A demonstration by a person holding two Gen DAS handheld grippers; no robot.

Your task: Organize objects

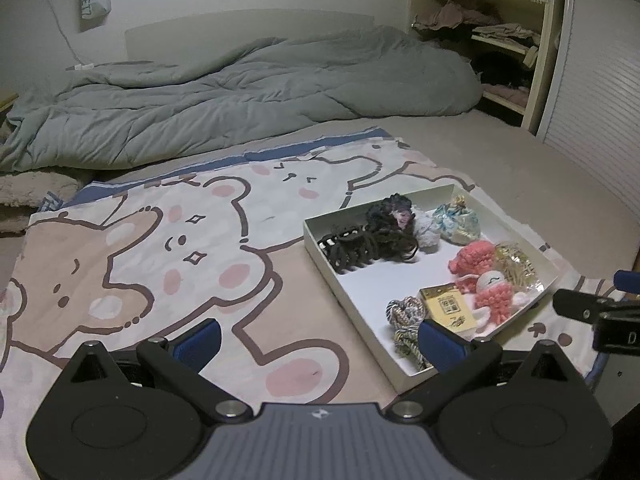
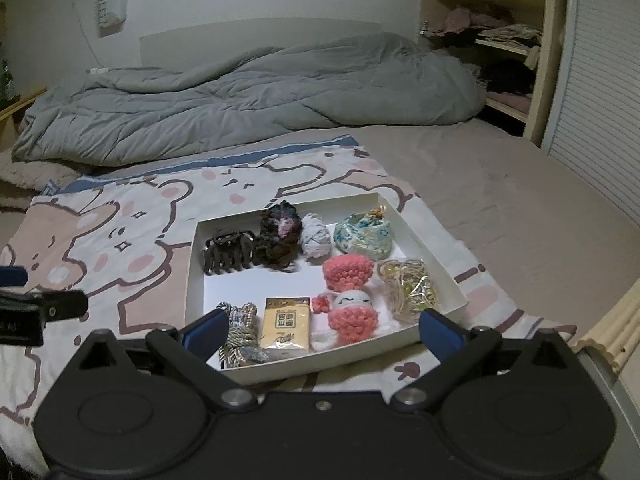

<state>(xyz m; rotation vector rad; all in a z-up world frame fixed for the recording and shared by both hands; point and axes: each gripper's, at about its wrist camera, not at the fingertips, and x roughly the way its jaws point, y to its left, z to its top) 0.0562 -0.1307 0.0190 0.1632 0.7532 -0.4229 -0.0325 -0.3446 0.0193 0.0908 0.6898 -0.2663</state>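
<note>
A shallow white box (image 2: 194,264) (image 1: 320,252) lies on a cartoon-bear blanket (image 1: 140,240) on the bed. It holds several small items: a dark hair claw (image 2: 230,256) (image 1: 348,250), a dark scrunchie (image 2: 280,236), a pale yarn ball (image 2: 316,236), a blue-gold pouch (image 2: 364,236), a pink crochet doll (image 2: 352,304) (image 1: 490,296), a yellow packet (image 2: 286,322) (image 1: 450,308), a braided cord (image 2: 240,330) (image 1: 406,320) and a gold trinket bundle (image 2: 408,288). My right gripper (image 2: 322,330) is open over the box's near edge. My left gripper (image 1: 320,338) is open at the box's left front corner. Both hold nothing.
A crumpled grey duvet (image 1: 240,92) lies across the back of the bed. An open shelf unit (image 1: 500,40) with clothes stands at the back right beside a slatted door (image 1: 600,100). The bed's right edge (image 2: 612,332) runs close to my right gripper.
</note>
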